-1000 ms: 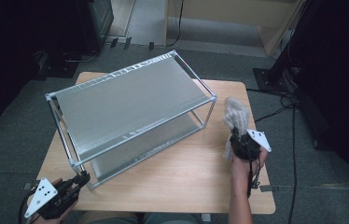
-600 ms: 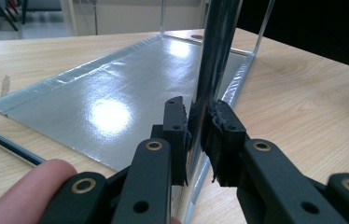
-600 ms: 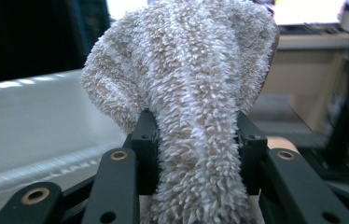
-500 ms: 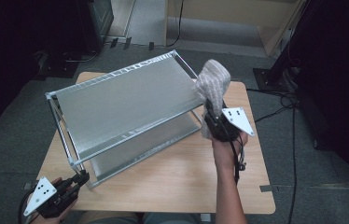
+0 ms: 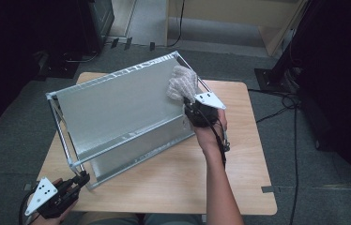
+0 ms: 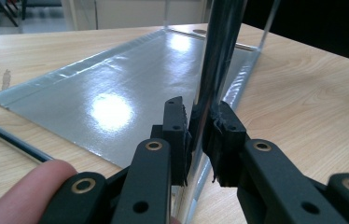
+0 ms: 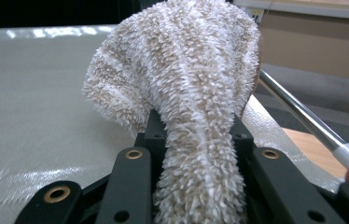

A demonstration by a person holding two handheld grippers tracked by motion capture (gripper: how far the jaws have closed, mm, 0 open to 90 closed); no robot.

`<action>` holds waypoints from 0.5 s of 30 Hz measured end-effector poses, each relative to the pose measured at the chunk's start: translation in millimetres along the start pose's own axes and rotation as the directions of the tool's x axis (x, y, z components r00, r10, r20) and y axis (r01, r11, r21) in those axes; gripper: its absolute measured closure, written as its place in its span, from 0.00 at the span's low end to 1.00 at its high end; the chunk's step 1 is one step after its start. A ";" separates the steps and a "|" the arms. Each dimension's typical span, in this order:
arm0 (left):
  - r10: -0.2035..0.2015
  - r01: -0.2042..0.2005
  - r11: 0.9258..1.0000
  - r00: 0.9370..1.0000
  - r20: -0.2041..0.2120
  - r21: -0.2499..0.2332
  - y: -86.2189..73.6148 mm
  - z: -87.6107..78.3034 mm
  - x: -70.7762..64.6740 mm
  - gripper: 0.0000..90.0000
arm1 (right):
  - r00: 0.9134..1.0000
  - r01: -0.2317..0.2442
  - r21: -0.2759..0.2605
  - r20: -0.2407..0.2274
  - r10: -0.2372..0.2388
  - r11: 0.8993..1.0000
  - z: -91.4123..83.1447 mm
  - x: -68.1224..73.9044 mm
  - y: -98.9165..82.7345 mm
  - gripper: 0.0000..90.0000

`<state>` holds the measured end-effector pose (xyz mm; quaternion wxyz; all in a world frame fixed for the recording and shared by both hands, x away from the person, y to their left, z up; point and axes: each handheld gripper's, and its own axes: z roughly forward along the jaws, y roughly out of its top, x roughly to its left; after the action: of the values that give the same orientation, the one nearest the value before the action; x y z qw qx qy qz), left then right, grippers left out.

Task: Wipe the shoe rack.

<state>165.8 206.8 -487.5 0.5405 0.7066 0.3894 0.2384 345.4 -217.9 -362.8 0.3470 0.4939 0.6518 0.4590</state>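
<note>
A metal rack (image 5: 117, 108) with two grey shelf panels stands on the wooden table (image 5: 239, 164). My left gripper (image 5: 82, 180) is at the rack's near left corner, shut on its upright post (image 6: 219, 56); the pads (image 6: 175, 126) press the post from both sides. My right gripper (image 5: 188, 101) holds a fluffy beige-white cloth (image 5: 182, 83) against the right end of the upper shelf. Its jaws have just been closing, with the cloth (image 7: 182, 70) bunched between them and drooping over the shelf panel (image 7: 32, 93).
The rack's top rail (image 7: 303, 121) runs just right of the cloth. Bare tabletop lies in front of and to the right of the rack. Cables (image 5: 295, 122) trail on the floor at the right, and dark cabinets (image 5: 94, 18) stand behind.
The right hand has carried the cloth from the table's right side up and left onto the upper shelf's right end. The left gripper has stayed on the post.
</note>
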 end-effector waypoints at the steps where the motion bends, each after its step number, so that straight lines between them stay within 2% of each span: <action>1: 0.008 -0.008 1.000 1.000 -0.004 0.002 0.4 0.3 -0.4 0.88 | 1.000 0.004 0.006 0.003 -0.004 1.000 -3.0 0.2 -0.2 0.79; 3: 0.016 -0.016 1.000 1.000 -0.009 0.004 1.4 1.6 -1.8 0.89 | 1.000 0.012 0.003 0.008 -0.012 1.000 -10.2 0.1 -3.0 0.79; 5: 0.031 -0.031 0.999 1.000 -0.005 0.010 2.1 2.6 -2.4 0.89 | 1.000 -0.004 -0.011 0.003 0.004 1.000 -15.9 0.2 -6.6 0.79; 8: 0.033 -0.033 0.999 0.999 0.005 0.008 2.9 7.0 -6.4 0.89 | 0.999 -0.031 -0.031 -0.036 0.030 0.999 -26.1 4.9 -12.0 0.78; 12: 0.052 -0.052 0.999 0.998 0.023 0.010 4.5 15.2 -18.1 0.89 | 0.998 -0.012 -0.051 -0.069 0.008 0.999 -36.1 27.5 -17.8 0.78; 13: 0.052 -0.052 0.999 0.998 0.023 0.010 4.5 15.2 -18.1 0.89 | 0.998 -0.012 -0.051 -0.069 0.008 0.999 -36.1 27.5 -17.8 0.78; 14: 0.055 -0.056 0.998 0.998 0.027 0.012 4.9 17.2 -20.8 0.89 | 0.996 -0.003 -0.053 -0.086 -0.002 0.999 -38.2 36.4 -18.7 0.78; 15: 0.057 -0.058 0.998 0.998 0.025 0.012 5.1 18.5 -22.5 0.89 | 0.993 0.018 -0.054 -0.113 -0.024 0.998 -41.6 54.0 -20.2 0.78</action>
<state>168.3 177.3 -486.3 0.5338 0.7238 0.3636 0.2426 286.4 -178.3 -367.7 0.3274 0.4508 0.6634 0.4996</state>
